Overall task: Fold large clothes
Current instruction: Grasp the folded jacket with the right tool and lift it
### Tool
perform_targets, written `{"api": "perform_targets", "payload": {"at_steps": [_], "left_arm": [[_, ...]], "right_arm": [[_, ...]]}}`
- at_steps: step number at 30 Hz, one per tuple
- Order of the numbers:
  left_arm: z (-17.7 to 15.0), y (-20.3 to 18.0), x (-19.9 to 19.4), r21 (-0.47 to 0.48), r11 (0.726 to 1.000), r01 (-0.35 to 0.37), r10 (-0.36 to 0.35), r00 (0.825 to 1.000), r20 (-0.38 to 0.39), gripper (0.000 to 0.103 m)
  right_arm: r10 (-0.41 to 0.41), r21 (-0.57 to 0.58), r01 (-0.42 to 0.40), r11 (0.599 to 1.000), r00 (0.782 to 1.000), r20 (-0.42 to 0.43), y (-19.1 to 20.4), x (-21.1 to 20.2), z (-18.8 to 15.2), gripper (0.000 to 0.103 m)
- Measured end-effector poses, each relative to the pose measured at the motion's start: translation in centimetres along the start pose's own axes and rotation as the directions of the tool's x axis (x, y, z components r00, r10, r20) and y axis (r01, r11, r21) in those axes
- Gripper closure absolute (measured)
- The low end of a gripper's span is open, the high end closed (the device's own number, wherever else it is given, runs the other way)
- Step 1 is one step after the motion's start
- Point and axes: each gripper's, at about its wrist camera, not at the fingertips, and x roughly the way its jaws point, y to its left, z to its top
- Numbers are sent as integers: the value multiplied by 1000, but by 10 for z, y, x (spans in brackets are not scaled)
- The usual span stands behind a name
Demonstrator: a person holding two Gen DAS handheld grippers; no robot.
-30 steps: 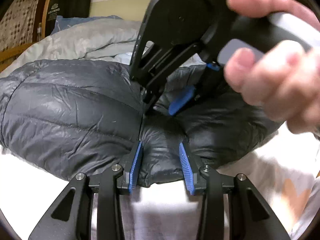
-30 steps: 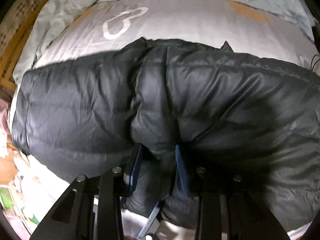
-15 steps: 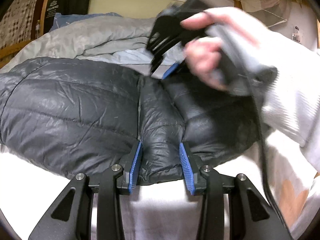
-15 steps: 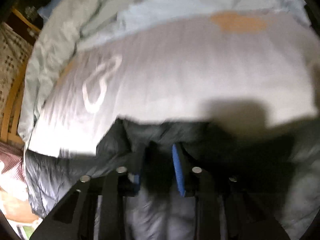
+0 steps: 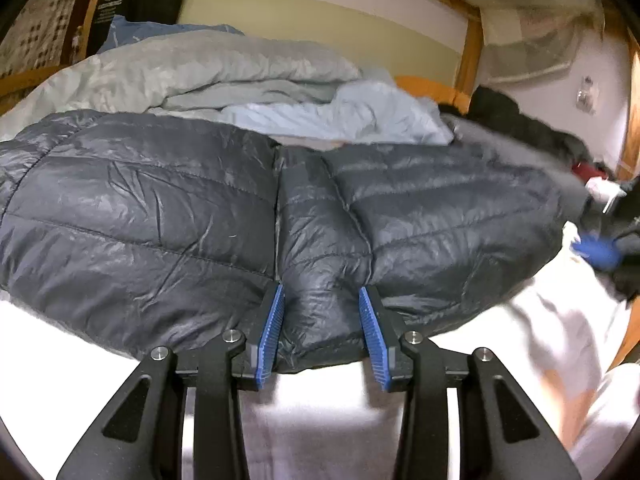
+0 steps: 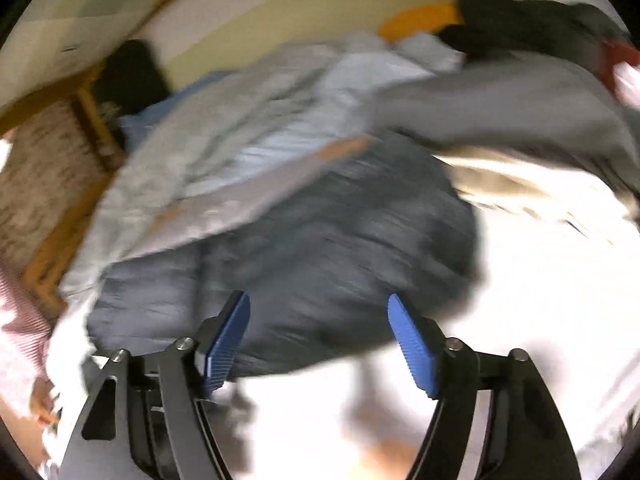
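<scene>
Changed vs. 1 s back: right gripper (image 6: 318, 340) gone from the jacket's mid-fold, where it pinched fabric beside the left tool; jaws have just been opening, now wide, nothing between them, view streaked w/ motion blur. In left wrist view only a blurred blue pad shows at far right edge. Left tool: no visible shift.

Items, large to small:

1. Bed sheet (image 5: 312, 412), white/pale. Work surface; bright, washed out near the camera.
2. Duvet (image 5: 224, 68), grey-blue, heaped at the back of the bed, behind the jacket.
3. Puffer jacket (image 5: 132, 216), dark, quilted, shiny shell. Lies across the sheet, widthways to left cam, near edge toward the tool. A ridge of fabric runs down its centre.
4. Dark clothes pile (image 5: 520, 124), back right, apart from the jacket. Content unclear.
5. Left gripper (image 5: 322, 328): narrow-set, both blue pads pressed on the centre ridge at the jacket's near hem. Holding.

Step in hand (judgement): right tool released after a fold pass and is heading for a new hold; left anchors.

Doing it well:
- keep left pinch steady, hem flat on the sheet; shell looks slippery, padding springy, so it may puff back open.
- right should take a thick bite at an outer end, not just the shell layer.
- bring that end over in one low sweep, align edges, press air out before letting go.
</scene>
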Motion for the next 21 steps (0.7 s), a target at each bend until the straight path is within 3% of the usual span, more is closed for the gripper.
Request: {"api": "perform_targets", "payload": {"at_steps": [2, 3, 5, 7, 9, 11, 12, 13, 15, 16, 17, 19, 21], "left_arm": [[2, 0, -9, -7, 1000, 12, -12, 1000, 25, 66], [6, 1, -15, -6, 1000, 15, -15, 999, 45, 66], [17, 3, -26, 4, 1000, 14, -14, 996, 89, 65], [31, 7, -41, 7, 1000, 10, -11, 991, 134, 62], [45, 13, -57, 8, 1000, -11, 10, 985, 170, 60], [56, 24, -74, 1, 1000, -30, 29, 978, 207, 59], [60, 32, -83, -9, 1000, -26, 27, 972, 232, 56], [64, 41, -92, -21, 1000, -13, 18, 966, 256, 54], [73, 61, -110, -63, 998, 30, -9, 951, 309, 47], [78, 70, -118, -93, 995, 29, 2, 949, 316, 47], [85, 82, -125, -147, 989, 4, 41, 952, 302, 47], [98, 101, -135, -252, 957, -147, 208, 949, 236, 47], [100, 123, -151, -318, 944, -86, 178, 946, 271, 47]], "right_arm": [[-50, 103, 51, 993, 999, -11, -28, 8, -7, 25], [-27, 154, 29, 988, 1000, -11, -39, 10, -9, 25], [79, 256, -74, 964, 997, -9, -59, 21, -12, 16], [182, 313, -162, 936, 983, -36, -71, 44, -12, 16], [227, 369, -189, 910, 972, -62, -79, 63, -11, 16], [305, 416, -265, 870, 952, -30, -79, 72, -11, 17], [306, 414, -273, 868, 952, -14, -75, 72, -9, 21], [285, 387, -260, 885, 959, -8, -69, 71, -6, 38], [174, 230, -164, 959, 984, -23, -42, 64, 1, 53], [135, 165, -130, 978, 991, -17, -29, 59, 3, 60], [119, 111, -119, 987, 993, 4, -15, 50, 5, 63], [131, 30, -134, 991, 989, 70, 12, 27, 12, 66], [148, -33, -145, 989, 980, 129, 36, 5, 19, 69]]}}
